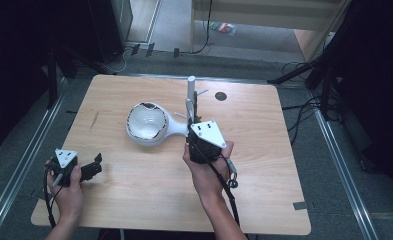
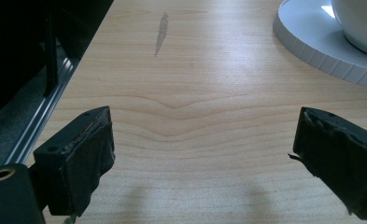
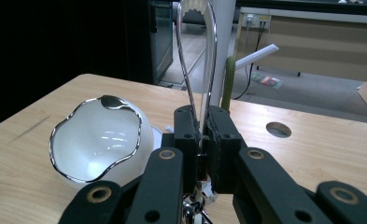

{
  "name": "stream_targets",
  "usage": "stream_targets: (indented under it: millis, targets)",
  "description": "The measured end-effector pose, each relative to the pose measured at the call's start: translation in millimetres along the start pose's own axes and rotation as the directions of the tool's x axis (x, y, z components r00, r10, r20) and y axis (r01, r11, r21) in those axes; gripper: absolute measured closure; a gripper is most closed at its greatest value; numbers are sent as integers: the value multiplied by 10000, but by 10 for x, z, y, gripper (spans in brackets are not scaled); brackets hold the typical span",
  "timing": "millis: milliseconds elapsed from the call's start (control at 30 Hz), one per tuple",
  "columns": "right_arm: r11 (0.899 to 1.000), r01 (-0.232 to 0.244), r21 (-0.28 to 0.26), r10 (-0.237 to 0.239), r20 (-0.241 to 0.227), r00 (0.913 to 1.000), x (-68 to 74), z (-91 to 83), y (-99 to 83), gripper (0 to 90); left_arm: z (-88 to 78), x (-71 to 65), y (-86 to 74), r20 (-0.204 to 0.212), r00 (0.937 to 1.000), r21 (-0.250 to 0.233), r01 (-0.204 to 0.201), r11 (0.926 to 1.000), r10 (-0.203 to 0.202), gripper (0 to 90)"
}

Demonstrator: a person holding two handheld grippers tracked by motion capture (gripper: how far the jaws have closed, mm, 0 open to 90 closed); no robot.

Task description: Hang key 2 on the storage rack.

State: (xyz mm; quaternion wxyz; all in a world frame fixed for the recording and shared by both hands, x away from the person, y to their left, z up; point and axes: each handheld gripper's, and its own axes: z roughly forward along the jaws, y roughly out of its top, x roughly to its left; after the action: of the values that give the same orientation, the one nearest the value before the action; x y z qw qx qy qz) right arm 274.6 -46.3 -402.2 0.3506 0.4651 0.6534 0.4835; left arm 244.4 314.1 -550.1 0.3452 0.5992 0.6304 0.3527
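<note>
Two hand-held grippers are at work over the light wooden desk (image 1: 134,190). The right hand-held gripper (image 3: 201,135) is clenched on a slim shiny metal utensil (image 3: 196,56), whose looped chrome part rises upright from between the black jaws; its exact kind is hard to tell. In the high view this right hand-held gripper (image 1: 193,127) sits near the middle of the desk, just right of the white bowl (image 1: 146,122).

That bowl has a wavy silver rim and stands on a white saucer-like base (image 2: 312,42), which in the left gripper view lies ahead and to the right of the jaws. The bowl (image 3: 102,140) is just beside the right jaws, on their left, and is the nearest thing in the utensil's way.

Down at the desk's near left corner the left hand-held gripper (image 1: 91,167) is released, its jaws wide apart over bare wood, well apart from the bowl.

Farther back, a round cable hole (image 1: 220,96) lies in the desk top. A white post (image 1: 191,90) stands behind the right hand-held gripper. A dark streak (image 2: 161,32) marks the wood at left.
</note>
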Motion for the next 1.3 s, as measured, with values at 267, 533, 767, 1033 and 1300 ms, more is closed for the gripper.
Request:
stream_targets:
  millis: [267,533,767,1033,1300]
  targets:
    - [10000,-18,-22,18,104,9999,-39,37,49,847,1,1,0,-13,10000,-7,14,10000,-14,56]
    - [9996,-102,272,99,114,9999,-43,141,-11,847,2,4,0,1,10000,-24,-7,10000,7,56]
    - [9977,-86,666,73,194,9998,-51,263,-119,847,3,4,0,-1,10000,-25,20,10000,-20,56]
    - [9949,-176,992,154,222,9996,-83,345,-212,847,3,3,0,-4,10000,-35,8,10000,-8,57]
    - [9904,-201,1369,181,160,9997,-93,432,-303,847,5,2,1,-8,10000,-13,-5,10000,5,56]
